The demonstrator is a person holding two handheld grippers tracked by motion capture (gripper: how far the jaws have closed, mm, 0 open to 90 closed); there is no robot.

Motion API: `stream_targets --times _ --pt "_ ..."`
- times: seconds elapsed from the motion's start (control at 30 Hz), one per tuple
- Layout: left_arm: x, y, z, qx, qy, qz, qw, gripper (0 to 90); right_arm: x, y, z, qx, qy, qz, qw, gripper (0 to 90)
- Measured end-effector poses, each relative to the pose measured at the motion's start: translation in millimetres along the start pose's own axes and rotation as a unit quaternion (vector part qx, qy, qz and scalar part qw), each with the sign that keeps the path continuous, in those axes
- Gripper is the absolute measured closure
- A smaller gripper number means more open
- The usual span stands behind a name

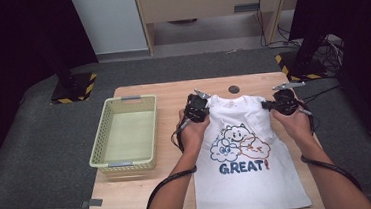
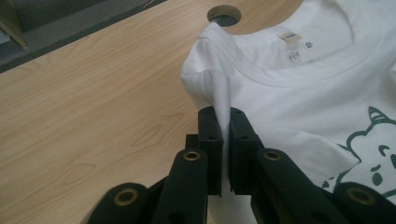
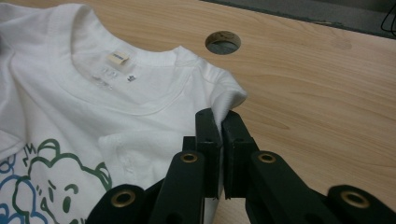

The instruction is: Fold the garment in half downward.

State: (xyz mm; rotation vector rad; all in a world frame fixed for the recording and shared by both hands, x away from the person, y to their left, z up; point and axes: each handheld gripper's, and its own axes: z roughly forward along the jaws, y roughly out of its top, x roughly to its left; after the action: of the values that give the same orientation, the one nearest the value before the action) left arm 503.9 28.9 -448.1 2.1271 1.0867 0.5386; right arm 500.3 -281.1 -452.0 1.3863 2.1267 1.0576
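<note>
A white T-shirt (image 1: 247, 155) with a cartoon cloud print and the word GREAT lies front up on the wooden table (image 1: 145, 198), collar at the far end. My left gripper (image 1: 197, 103) is shut on the T-shirt (image 2: 299, 88) at its left shoulder, a fold of cloth pinched upright between the jaws (image 2: 224, 140). My right gripper (image 1: 277, 101) is shut on the T-shirt (image 3: 116, 93) at its right shoulder, cloth bunched between the jaws (image 3: 219, 135). Both sleeves look folded in under the body.
A pale yellow plastic basket (image 1: 125, 132) stands on the left part of the table, with nothing in it. A round cable hole (image 1: 233, 89) sits in the tabletop just beyond the collar. Bare wood lies between basket and shirt.
</note>
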Motion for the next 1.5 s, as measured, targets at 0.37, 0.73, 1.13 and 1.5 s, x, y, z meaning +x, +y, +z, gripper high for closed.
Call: stream_targets --times 0.37,0.73,1.13,1.5 --pt "6.6 15.7 -11.2 -0.013 0.008 -0.001 0.9999 86.5 -0.5 20.3 -11.3 -0.002 -0.011 -0.017 0.9998 87.4" --pt "14.0 32.0 -22.6 -0.026 0.018 0.002 0.9995 86.6 0.8 38.0 -22.4 -0.013 -0.017 -0.032 0.9993 87.5" --pt "6.3 29.4 -26.9 -0.03 0.016 0.004 0.9994 86.5 -0.9 32.3 -34.8 -0.021 -0.02 -0.026 0.9992 87.5" --pt "-14.1 7.0 -39.8 -0.031 0.017 0.009 0.9993 86.5 10.2 13.2 -56.0 -0.029 -0.013 -0.033 0.9989 87.5"
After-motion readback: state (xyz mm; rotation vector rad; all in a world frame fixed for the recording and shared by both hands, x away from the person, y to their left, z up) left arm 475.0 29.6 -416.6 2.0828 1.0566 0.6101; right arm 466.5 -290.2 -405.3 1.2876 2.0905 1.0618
